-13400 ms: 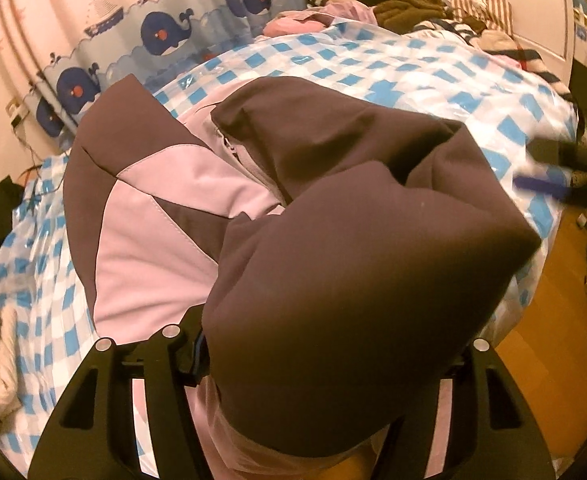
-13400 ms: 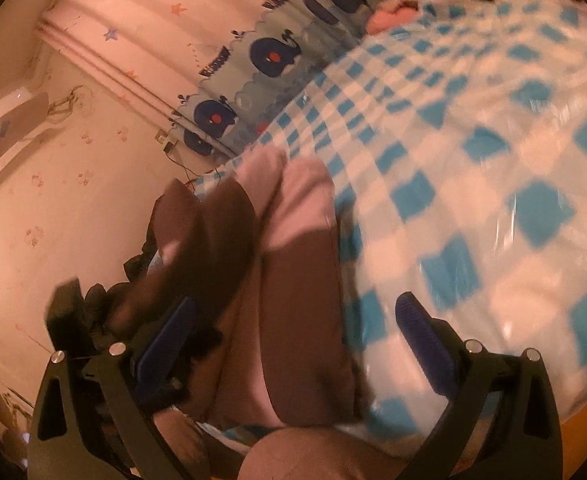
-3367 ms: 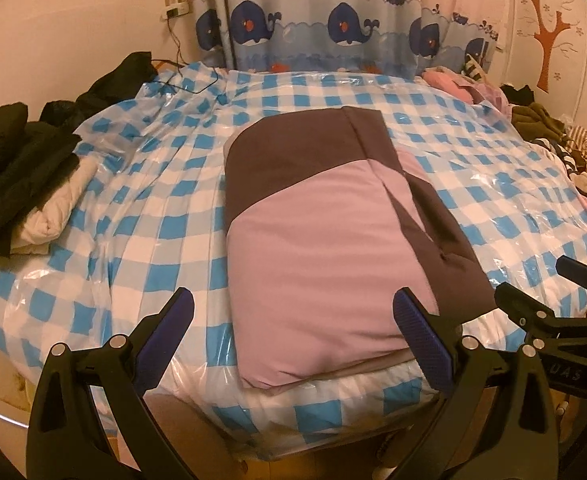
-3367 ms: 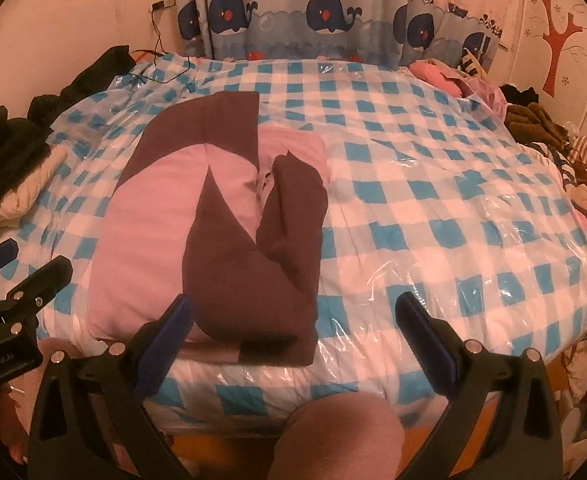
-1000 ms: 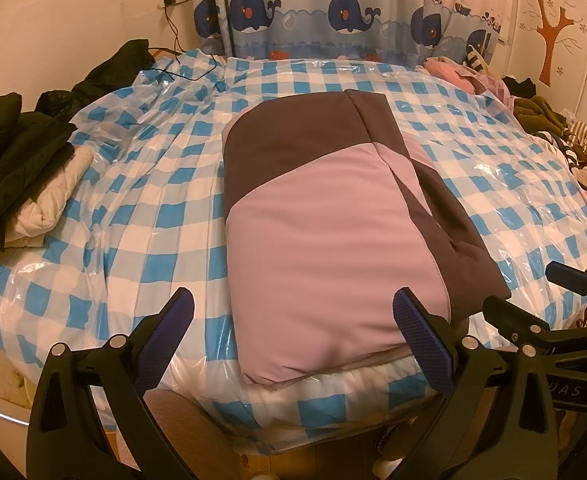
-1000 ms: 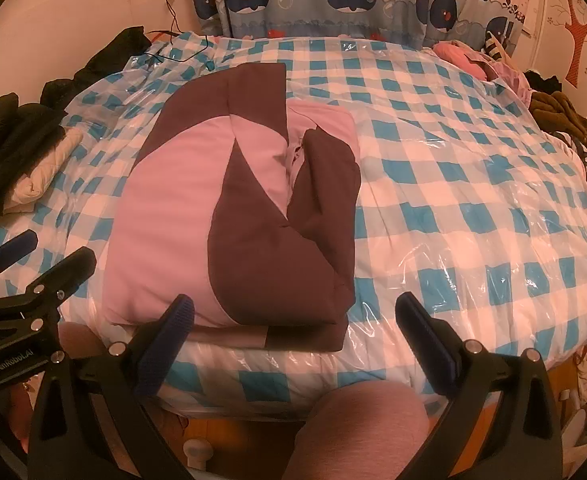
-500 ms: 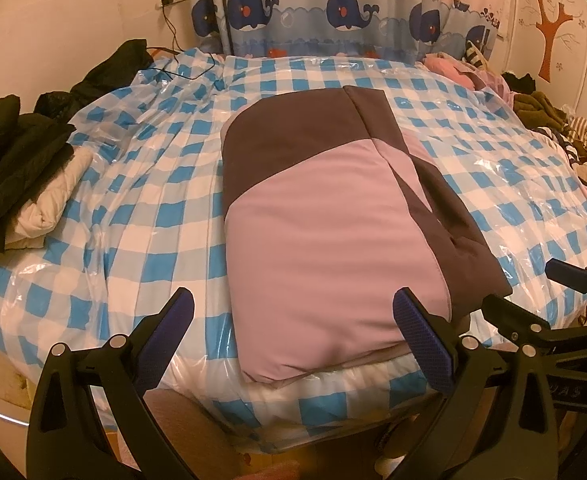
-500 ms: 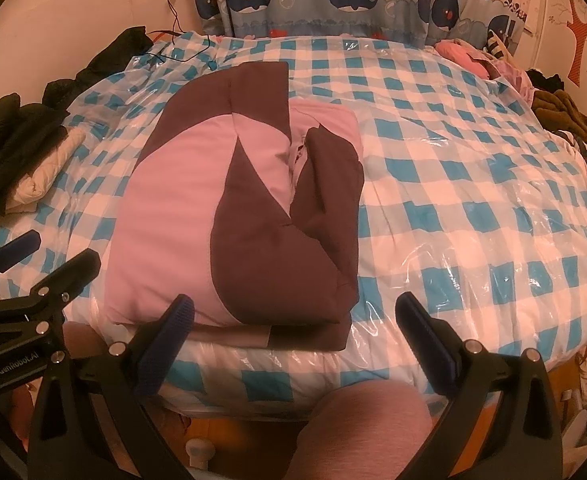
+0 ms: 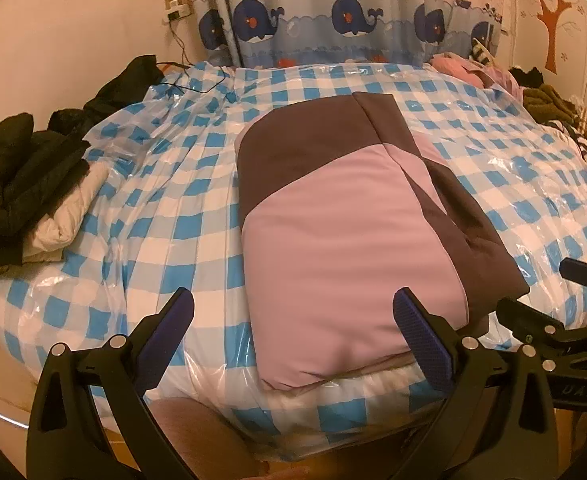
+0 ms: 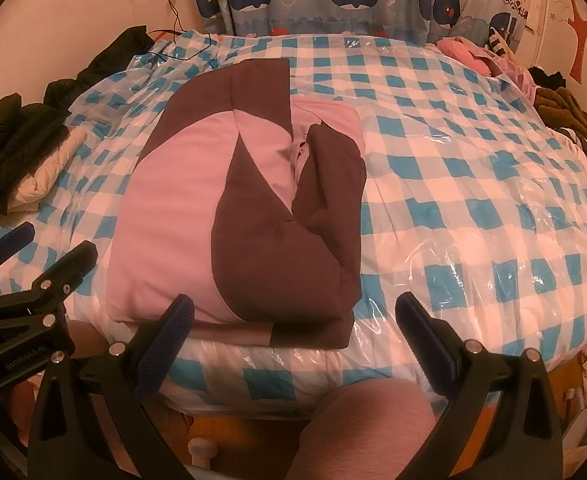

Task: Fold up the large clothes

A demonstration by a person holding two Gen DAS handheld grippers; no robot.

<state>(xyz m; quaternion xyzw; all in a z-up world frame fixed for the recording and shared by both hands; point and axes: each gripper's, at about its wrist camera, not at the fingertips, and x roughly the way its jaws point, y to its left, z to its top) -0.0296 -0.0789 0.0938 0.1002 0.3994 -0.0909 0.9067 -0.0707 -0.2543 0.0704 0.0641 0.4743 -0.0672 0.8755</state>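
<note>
A pink and dark brown jacket (image 9: pixel 345 240) lies folded into a thick rectangle on the blue-and-white checked bed (image 9: pixel 165 216). It also shows in the right wrist view (image 10: pixel 229 216), with a brown sleeve folded over its right side. My left gripper (image 9: pixel 293 340) is open and empty, held just off the near edge of the bed in front of the jacket. My right gripper (image 10: pixel 293 344) is open and empty too, at the jacket's near right corner. Each gripper shows at the edge of the other's view.
Black and white clothes (image 9: pixel 25 184) are piled at the bed's left side. More clothes (image 10: pixel 553 104) lie at the far right. A whale-print curtain (image 9: pixel 345 16) hangs behind the bed. A clear plastic sheet covers the bedding. A knee (image 10: pixel 365 432) shows below.
Since 13.4 s ago the jacket was let go and now lies folded flat. Over the last second both grippers have stayed open and almost still.
</note>
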